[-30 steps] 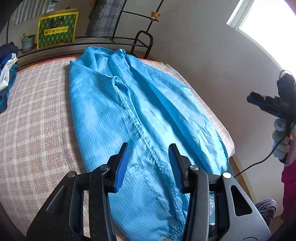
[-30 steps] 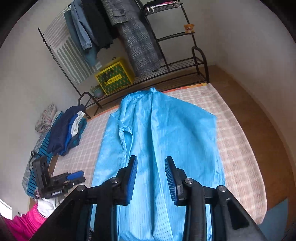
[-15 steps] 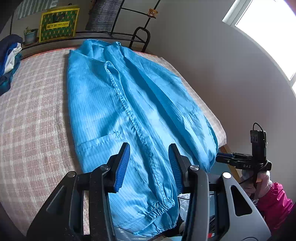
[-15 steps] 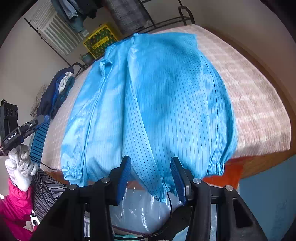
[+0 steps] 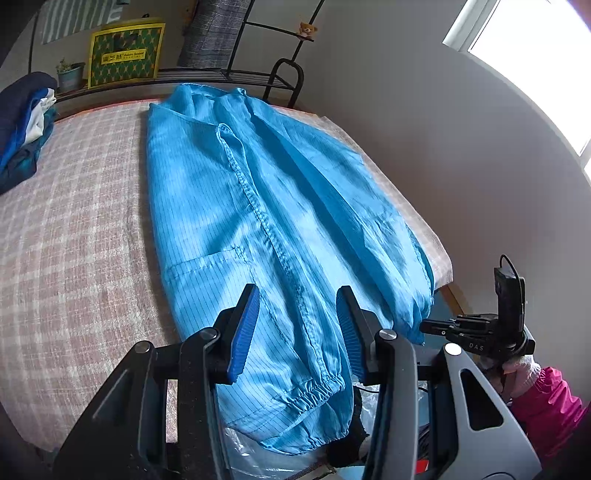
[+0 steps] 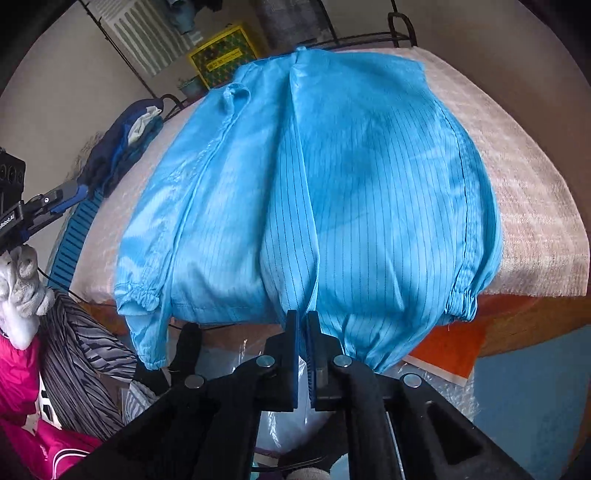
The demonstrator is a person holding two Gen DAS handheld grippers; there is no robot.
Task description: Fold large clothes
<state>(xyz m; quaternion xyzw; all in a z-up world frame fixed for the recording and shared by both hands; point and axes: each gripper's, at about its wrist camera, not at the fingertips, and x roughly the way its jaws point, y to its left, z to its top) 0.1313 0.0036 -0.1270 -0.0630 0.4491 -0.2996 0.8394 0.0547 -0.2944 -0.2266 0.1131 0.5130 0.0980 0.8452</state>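
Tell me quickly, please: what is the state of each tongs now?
Left tongs: open, above the blue garment, holding nothing.
Right tongs: shut on the blue garment's hem at the bed's edge.

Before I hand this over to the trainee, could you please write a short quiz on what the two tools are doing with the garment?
1. True or false: the left tool is open, with nothing pinched.
2. What is the right tool shut on? A the blue garment's hem; B a towel; C a sock.
3. Which toy sits on the black rack?
Key: 1 true; 2 A; 3 a teddy bear.
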